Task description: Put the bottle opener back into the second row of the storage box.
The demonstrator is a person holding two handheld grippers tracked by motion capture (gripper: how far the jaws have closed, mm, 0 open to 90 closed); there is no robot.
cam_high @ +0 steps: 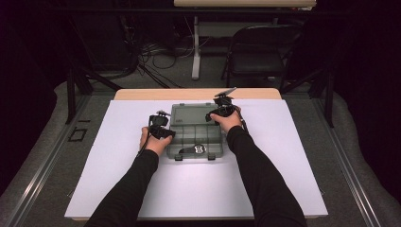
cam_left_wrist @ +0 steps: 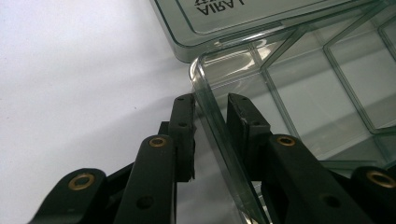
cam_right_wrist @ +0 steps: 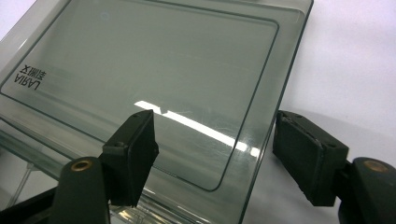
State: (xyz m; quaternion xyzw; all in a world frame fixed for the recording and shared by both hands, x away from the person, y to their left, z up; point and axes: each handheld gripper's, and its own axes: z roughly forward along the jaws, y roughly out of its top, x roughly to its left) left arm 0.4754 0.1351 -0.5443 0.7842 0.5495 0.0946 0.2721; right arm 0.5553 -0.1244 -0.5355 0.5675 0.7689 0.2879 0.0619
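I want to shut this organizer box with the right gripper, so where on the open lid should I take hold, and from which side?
Grip the lid at its free side edge, the thin rim lying between the right gripper jaws, coming in from the box's right side. The lid lies flat on the table, so only that thin edge offers a bite.

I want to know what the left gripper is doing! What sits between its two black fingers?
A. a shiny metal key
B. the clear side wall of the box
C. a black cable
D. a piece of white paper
B: in the left gripper view, the left gripper has one of its fingers on each side of the see-through wall of the box, at its corner beside the open lid.
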